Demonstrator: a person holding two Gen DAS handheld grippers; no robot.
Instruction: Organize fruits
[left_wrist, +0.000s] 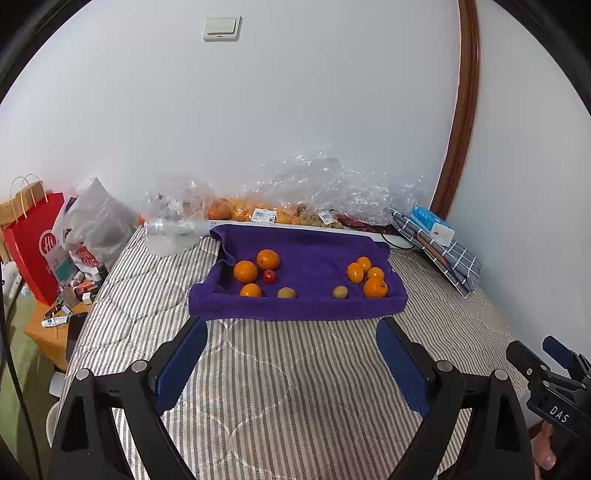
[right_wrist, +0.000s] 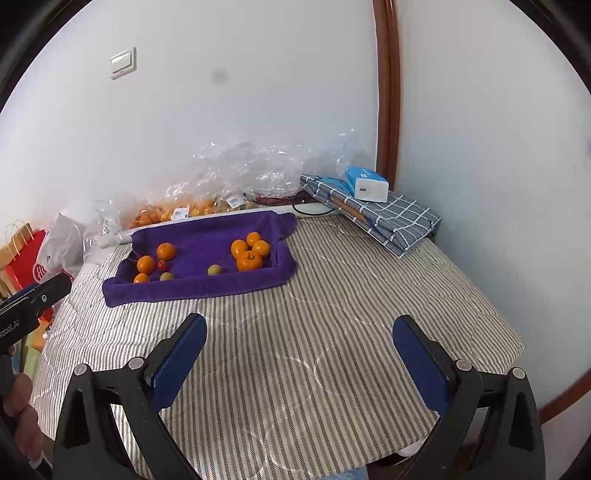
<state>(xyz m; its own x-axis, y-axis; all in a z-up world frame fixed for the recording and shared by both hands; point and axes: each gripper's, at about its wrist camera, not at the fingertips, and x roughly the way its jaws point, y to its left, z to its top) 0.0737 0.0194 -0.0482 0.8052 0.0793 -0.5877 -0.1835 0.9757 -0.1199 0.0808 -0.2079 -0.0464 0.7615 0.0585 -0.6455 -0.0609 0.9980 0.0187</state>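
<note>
A purple towel (left_wrist: 310, 254) (right_wrist: 207, 240) lies on the striped bed with raised edges. On its left are three oranges (left_wrist: 245, 271) (right_wrist: 146, 264), a small red fruit (left_wrist: 269, 276) (right_wrist: 161, 264) and a green-yellow fruit (left_wrist: 286, 293) (right_wrist: 167, 276). On its right are several oranges (left_wrist: 375, 288) (right_wrist: 249, 260) and another green-yellow fruit (left_wrist: 340, 292) (right_wrist: 214, 270). My left gripper (left_wrist: 293, 328) is open and empty, just short of the towel's near edge. My right gripper (right_wrist: 299, 328) is open and empty over the bed, farther back; it also shows in the left wrist view (left_wrist: 546, 354).
Clear plastic bags with more oranges (left_wrist: 240, 212) (right_wrist: 177, 212) line the wall behind the towel. A folded checked cloth (left_wrist: 443, 251) (right_wrist: 388, 218) with a blue-white box (right_wrist: 365, 182) sits at the right. A red paper bag (left_wrist: 33, 243) and a cluttered stand are left of the bed.
</note>
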